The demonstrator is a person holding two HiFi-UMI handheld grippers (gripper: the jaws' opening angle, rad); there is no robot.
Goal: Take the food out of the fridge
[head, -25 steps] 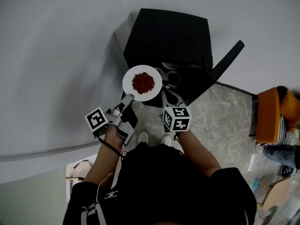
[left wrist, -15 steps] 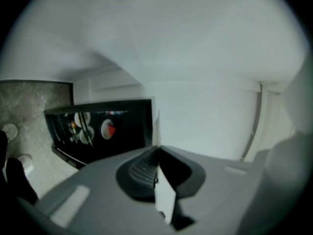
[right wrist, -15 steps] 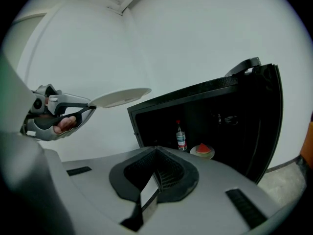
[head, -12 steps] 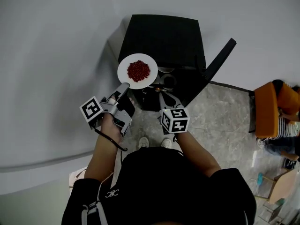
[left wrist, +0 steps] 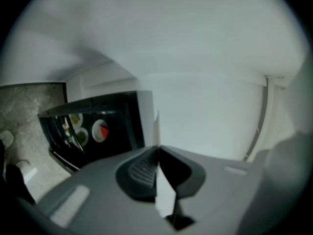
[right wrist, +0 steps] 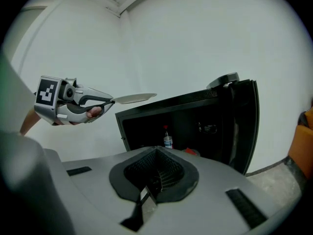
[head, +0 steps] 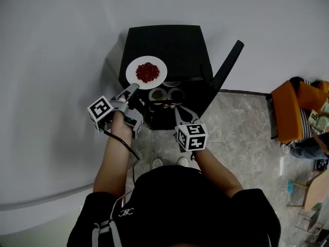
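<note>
A white plate (head: 146, 72) of red food hangs over the top of the small black fridge (head: 175, 42). My left gripper (head: 134, 88) is shut on its near rim; in the left gripper view the plate (left wrist: 157, 131) shows edge-on as a thin white sliver between the jaws of that gripper (left wrist: 157, 148). My right gripper (head: 180, 110) is shut and holds nothing, in front of the open fridge. The right gripper view looks past the right gripper (right wrist: 156, 151) at the left gripper (right wrist: 111, 100) with the plate (right wrist: 133, 98) above the fridge (right wrist: 195, 116).
The fridge door (head: 226, 70) stands open to the right. Inside are two bowls (head: 158, 94) (head: 176, 94), a small bottle (right wrist: 167, 140) and something red (right wrist: 193, 152). An orange chair (head: 289, 112) stands at the right on the stone floor (head: 241, 133). A white wall runs along the left.
My left gripper has carried the plate from the fridge's front opening up over its top. The right gripper has shifted slightly and stays shut.
</note>
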